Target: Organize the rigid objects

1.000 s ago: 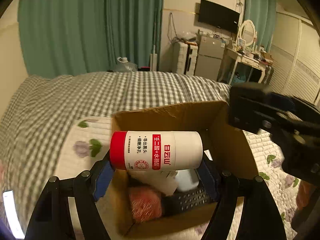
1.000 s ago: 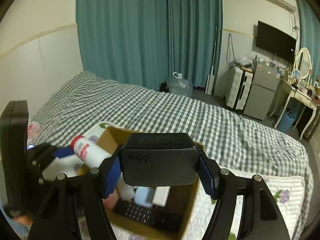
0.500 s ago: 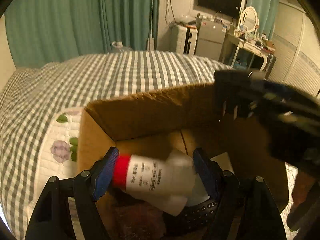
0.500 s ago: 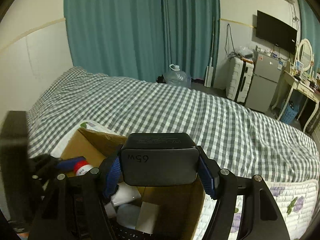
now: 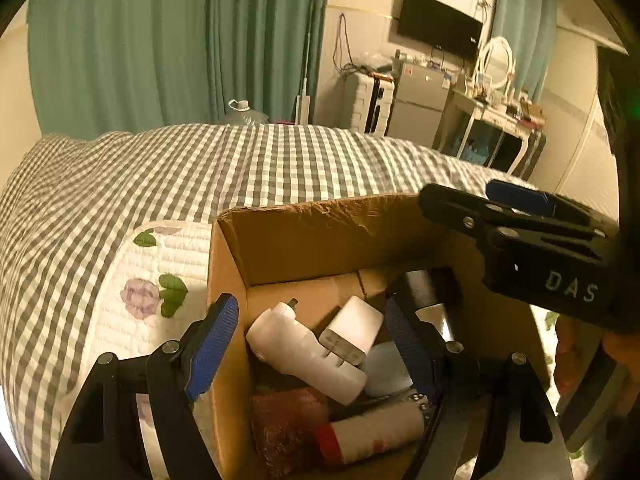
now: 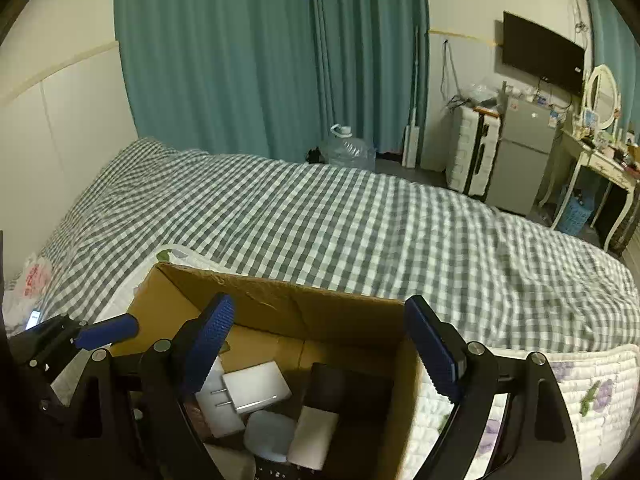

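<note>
Left wrist view: both the left gripper (image 5: 308,344) and the right gripper (image 6: 320,356) are released and empty over the box (image 5: 320,236) on the bed (image 5: 160,184), the tube (image 5: 372,432) lying inside; judged next, lift both straight up clear of the box rim.

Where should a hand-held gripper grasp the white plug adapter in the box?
Probably from above, across the two flat side faces of the white plug adapter. It lies on top of the pile in the cardboard box with its prongs pointing sideways, so stay on the body, clear of the prong end.
</note>
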### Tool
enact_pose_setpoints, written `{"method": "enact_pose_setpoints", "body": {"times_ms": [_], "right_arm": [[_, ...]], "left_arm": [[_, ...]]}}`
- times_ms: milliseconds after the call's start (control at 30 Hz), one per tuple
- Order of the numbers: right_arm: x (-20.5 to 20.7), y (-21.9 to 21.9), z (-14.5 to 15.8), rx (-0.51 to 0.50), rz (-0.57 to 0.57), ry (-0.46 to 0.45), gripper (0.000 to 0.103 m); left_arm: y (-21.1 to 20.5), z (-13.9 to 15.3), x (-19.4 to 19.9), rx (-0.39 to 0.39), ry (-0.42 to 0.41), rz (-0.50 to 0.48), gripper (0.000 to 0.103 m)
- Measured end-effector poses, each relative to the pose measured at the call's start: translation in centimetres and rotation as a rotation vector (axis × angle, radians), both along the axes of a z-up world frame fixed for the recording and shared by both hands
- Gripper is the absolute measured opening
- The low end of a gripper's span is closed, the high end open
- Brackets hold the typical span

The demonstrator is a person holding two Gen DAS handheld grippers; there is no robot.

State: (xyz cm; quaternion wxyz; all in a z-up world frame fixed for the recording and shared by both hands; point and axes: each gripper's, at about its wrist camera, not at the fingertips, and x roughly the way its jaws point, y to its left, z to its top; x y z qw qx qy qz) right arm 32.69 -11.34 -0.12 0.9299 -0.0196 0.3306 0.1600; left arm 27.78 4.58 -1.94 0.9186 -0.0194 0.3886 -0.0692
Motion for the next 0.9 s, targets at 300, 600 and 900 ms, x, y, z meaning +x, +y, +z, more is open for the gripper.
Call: {"method": "enact_pose_setpoints", "body": {"times_ms": [300,600,900], "right_arm": [[-7.8,-2.9,7.1,-0.058,-0.041,-0.14,0.094],[-18.5,-5.4,15.4,-0.036,-0.084,-0.3,0.103],[-25.7,-6.4,15.1,-0.028,-0.143,-0.368,0.103]], "left_arm": [[-2.0,6.8,-6.6,0.027,-0.196,0.014,0.079],[-3.9,15.5,-15.6,0.08,-0.403,0.032,0.081],[-3.5,15.5,-21.5,0.089,-0.493,0.058,0.081]]}}
